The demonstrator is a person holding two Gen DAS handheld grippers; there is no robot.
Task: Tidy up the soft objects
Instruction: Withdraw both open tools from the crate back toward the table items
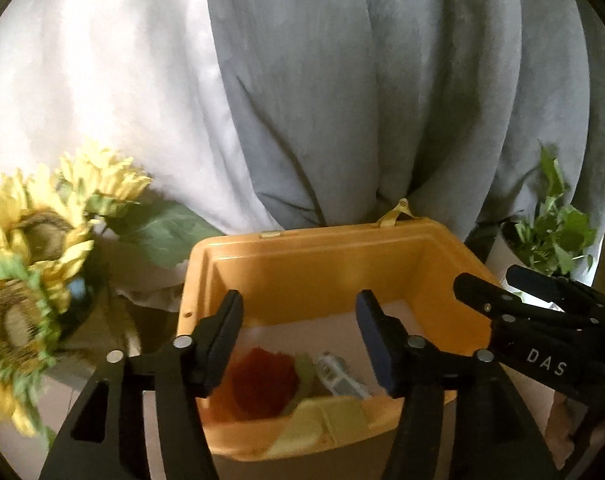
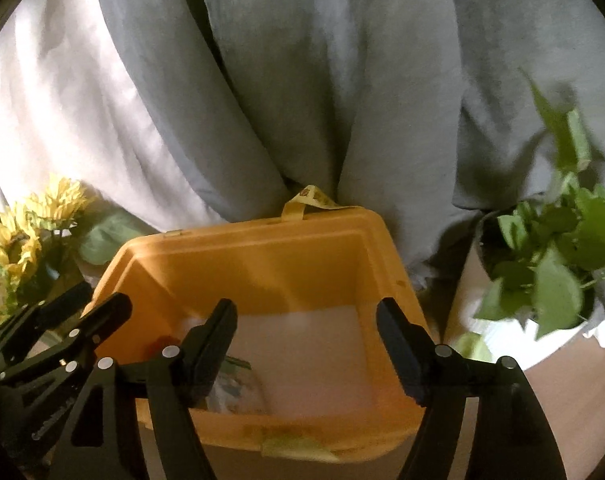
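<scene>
An open orange bin stands in front of both grippers; it also shows in the right wrist view. Inside it lie a red soft object, a pale green piece, a yellow cloth draped over the near rim, and a small packet. My left gripper is open and empty above the bin's near side. My right gripper is open and empty above the bin; it appears at the right of the left view. The packet shows by the right gripper's left finger.
Artificial sunflowers stand left of the bin. A potted green plant in a white pot stands to the right. Grey and white curtains hang right behind the bin. A wooden surface lies at the lower right.
</scene>
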